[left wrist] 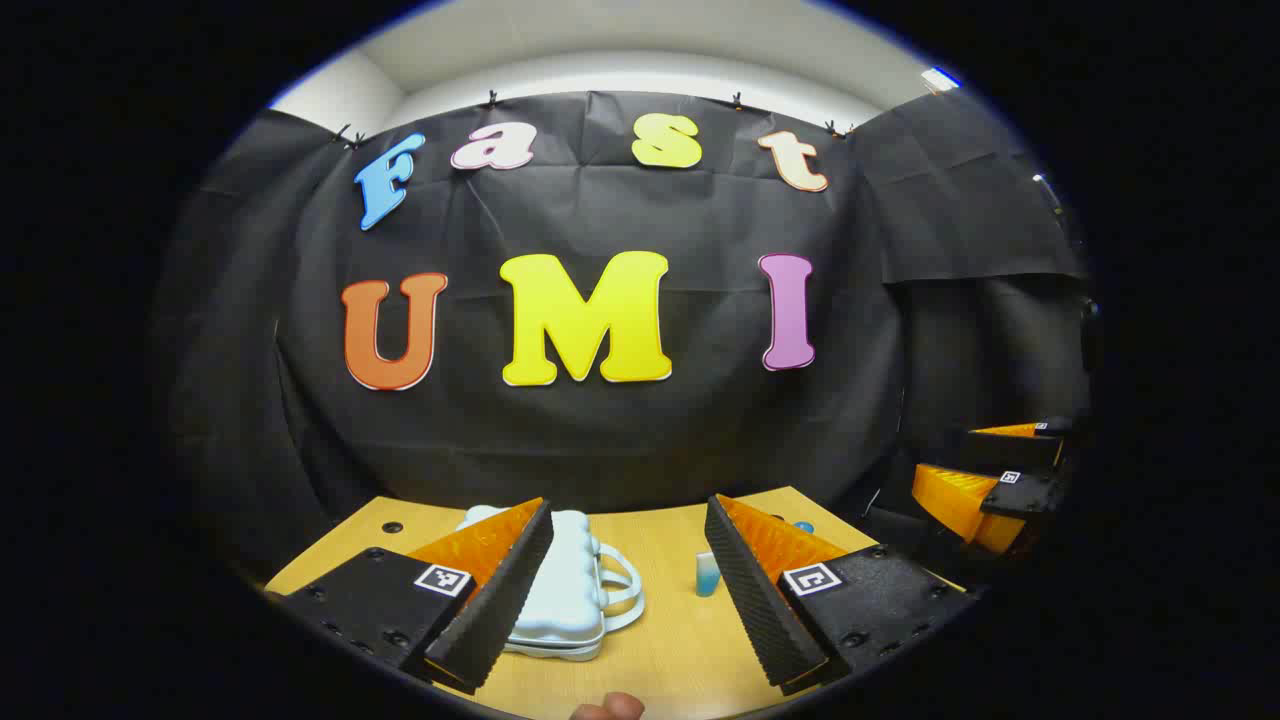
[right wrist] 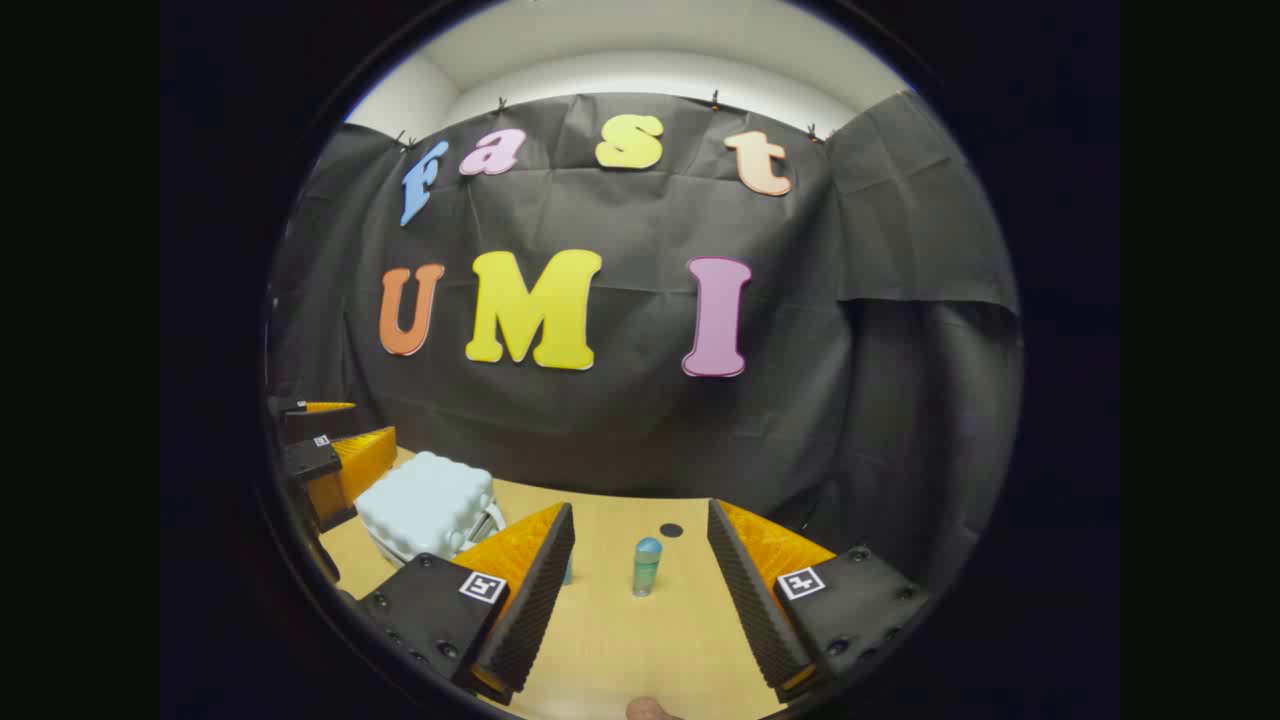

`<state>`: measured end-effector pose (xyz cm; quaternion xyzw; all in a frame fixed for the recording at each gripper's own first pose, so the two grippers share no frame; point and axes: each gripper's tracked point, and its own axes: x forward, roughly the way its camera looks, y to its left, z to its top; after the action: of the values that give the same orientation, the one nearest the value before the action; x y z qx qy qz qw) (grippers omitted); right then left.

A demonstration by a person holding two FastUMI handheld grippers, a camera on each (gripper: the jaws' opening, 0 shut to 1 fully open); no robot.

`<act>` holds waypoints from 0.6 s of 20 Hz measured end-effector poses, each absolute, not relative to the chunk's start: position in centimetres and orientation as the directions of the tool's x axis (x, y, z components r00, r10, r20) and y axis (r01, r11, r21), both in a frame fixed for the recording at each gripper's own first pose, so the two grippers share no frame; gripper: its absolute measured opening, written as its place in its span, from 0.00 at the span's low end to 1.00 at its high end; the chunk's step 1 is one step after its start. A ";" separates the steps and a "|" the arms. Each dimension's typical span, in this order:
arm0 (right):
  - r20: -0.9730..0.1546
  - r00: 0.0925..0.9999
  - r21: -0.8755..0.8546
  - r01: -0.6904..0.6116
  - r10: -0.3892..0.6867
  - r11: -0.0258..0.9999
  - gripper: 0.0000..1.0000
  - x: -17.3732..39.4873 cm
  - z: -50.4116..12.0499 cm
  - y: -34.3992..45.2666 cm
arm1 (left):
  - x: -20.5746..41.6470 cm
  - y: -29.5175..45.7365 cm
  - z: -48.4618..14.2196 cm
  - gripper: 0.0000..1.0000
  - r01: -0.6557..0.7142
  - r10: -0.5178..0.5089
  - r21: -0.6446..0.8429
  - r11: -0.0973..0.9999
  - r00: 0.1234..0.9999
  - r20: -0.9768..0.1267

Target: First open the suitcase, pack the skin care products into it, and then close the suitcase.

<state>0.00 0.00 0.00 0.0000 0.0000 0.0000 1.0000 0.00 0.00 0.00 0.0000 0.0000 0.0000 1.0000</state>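
2 tongs, left tongs (left wrist: 628, 580) and right tongs (right wrist: 640, 585), both spread and holding nothing. Suitcase (left wrist: 570, 590) sits shut on the counter (left wrist: 680, 640), bottle (right wrist: 647, 566) just beside it. Looks like opening comes first, so left needs to reach its edge.

left hand-held gripper (left wrist: 628, 585) jaws spread wide, right hand-held gripper (right wrist: 640, 590) likewise parted, both holding nothing

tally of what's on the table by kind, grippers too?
Suitcase, pale blue, shut: 1
Skin care bottles: 2, one upright, one partly behind a finger of the right gripper
Grippers: 2, left gripper also open
Total: 5
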 end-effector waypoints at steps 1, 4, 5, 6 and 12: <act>-0.003 1.000 0.003 -0.015 0.015 1.000 0.80 -0.2 0.3 1.1 | -0.2 0.7 -0.2 0.97 -0.009 0.009 -0.011 1.000 1.000 -0.011; 0.018 1.000 0.010 -0.026 0.025 1.000 0.79 0.0 1.5 2.4 | -0.2 1.8 0.1 0.97 -0.021 0.021 -0.005 1.000 1.000 -0.007; 0.028 0.999 0.011 -0.019 0.019 1.000 0.79 0.3 2.0 2.5 | 0.1 2.1 0.1 0.97 -0.023 0.023 0.013 1.000 1.000 -0.009; 0.035 0.999 0.014 -0.014 0.014 1.000 0.78 0.7 2.3 2.7 | 0.4 2.4 0.4 0.97 -0.029 0.030 0.031 0.999 1.000 -0.008; 0.072 0.996 -0.013 -0.049 0.050 0.999 0.80 1.9 4.2 3.9 | 1.5 2.0 1.1 1.00 -0.026 0.026 0.042 0.999 1.000 0.015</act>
<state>1.92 3.94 4.20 -0.0058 -0.0363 0.0247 0.9990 1.46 2.00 1.15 0.0209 -0.0071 0.0130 0.9997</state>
